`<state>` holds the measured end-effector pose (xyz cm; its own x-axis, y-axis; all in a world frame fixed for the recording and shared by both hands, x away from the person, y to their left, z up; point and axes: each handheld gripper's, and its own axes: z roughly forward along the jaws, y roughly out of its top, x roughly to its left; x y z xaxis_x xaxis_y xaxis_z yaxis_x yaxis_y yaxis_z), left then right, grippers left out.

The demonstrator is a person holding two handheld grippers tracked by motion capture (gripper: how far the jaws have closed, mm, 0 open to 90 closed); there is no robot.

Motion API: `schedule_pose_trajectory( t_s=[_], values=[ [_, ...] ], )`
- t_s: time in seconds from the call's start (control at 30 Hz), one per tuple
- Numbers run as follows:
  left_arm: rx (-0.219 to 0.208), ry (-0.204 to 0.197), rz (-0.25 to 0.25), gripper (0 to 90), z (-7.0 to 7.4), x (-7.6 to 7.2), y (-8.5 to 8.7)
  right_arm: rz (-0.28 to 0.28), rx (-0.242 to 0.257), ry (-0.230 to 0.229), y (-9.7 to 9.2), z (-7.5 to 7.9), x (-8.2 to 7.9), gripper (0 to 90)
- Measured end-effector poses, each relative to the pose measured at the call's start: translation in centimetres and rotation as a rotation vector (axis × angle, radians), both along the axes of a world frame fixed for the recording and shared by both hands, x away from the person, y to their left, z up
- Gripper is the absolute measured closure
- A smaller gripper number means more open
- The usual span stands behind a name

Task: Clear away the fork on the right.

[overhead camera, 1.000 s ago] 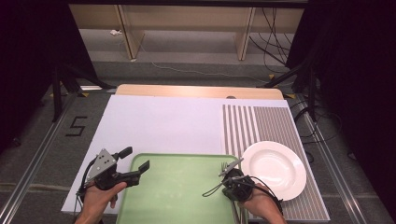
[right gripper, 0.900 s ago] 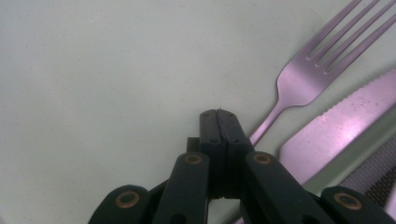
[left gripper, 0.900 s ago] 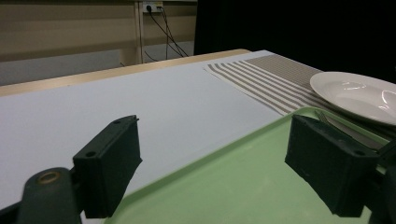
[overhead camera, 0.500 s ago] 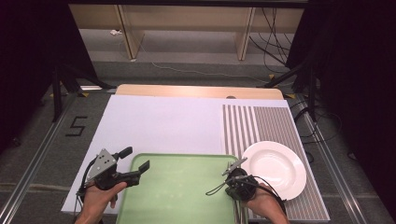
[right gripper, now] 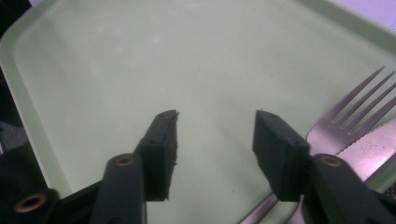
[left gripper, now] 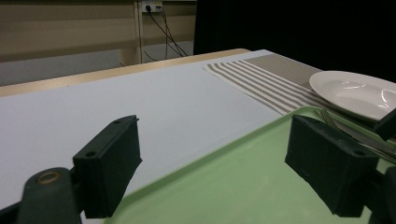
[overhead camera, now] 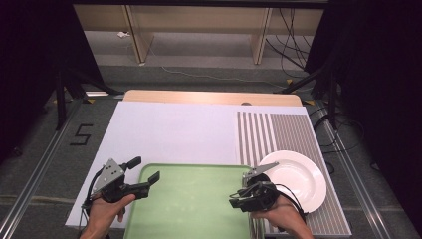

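Steel catches the light at the right edge of the green tray (right gripper: 140,60): a fork (right gripper: 348,112) lies there with its tines fanning out over the tray floor, and a knife (right gripper: 373,147) with a serrated edge sits just beside it, nearer the rim. In the left gripper view we see the same cutlery resting against the tray's far rim, close to the white plate (left gripper: 359,93) on the striped placemat (left gripper: 275,77).

Our right gripper (right gripper: 215,140) hangs over the tray, its jaws having just been opening; they now stand spread with nothing between them, and the fork lies off to one side of them, not in the gap. Our left gripper (left gripper: 229,163) sits at the tray's opposite corner, fingers wide apart and holding nothing.

The step in hand looks to us like picking up the fork. To do it well, we should shift the right gripper sideways until the fork's handle lies between the pads, rather than the tines, and keep the knife outside the gap so it is not dragged along. We should come down low and level, since the fork lies flat, and close only once both pads flank the handle. The left gripper is well placed to steady the tray.
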<state>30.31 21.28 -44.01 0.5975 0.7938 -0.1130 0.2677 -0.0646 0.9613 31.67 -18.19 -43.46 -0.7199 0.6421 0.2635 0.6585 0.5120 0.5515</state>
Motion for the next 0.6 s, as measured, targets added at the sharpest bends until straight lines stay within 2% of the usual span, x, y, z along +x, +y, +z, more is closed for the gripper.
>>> schedule_pose_trajectory(
  t_s=[0.1, 0.17, 0.3, 0.37, 0.4, 0.43, 0.53, 0.6],
  values=[
    [-0.003, -0.001, 0.0, 17.0, 0.0, 0.0, 0.0, -0.018, 0.001, -0.033, 0.0, 0.3, 0.0, 37.9],
    [-0.005, -0.001, 0.0, 16.8, 0.0, 0.0, 0.0, -0.032, 0.035, -0.056, -0.1, 0.4, 0.0, 35.1],
    [-0.004, -0.002, 0.0, 16.8, 0.0, 0.0, 0.0, -0.042, 0.062, -0.049, -0.6, 0.9, 0.0, 29.8],
    [-0.003, -0.002, 0.0, 16.8, 0.0, 0.0, 0.0, -0.037, 0.084, -0.033, -1.0, 1.1, 0.1, 28.2],
    [-0.003, -0.002, 0.0, 16.8, 0.0, 0.0, 0.0, -0.028, 0.109, -0.044, -1.1, 1.0, 0.2, 27.6],
    [-0.003, -0.002, 0.0, 16.8, 0.0, 0.0, 0.0, -0.029, 0.107, -0.029, -1.4, 1.2, 0.2, 26.8],
    [-0.003, -0.001, 0.0, 16.8, 0.0, 0.0, 0.0, -0.025, 0.109, -0.062, -1.8, 1.5, 0.1, 24.9],
    [-0.002, -0.001, 0.0, 16.8, 0.0, 0.0, 0.0, -0.018, 0.121, -0.062, -1.9, 1.7, 0.0, 24.1]
  ],
)
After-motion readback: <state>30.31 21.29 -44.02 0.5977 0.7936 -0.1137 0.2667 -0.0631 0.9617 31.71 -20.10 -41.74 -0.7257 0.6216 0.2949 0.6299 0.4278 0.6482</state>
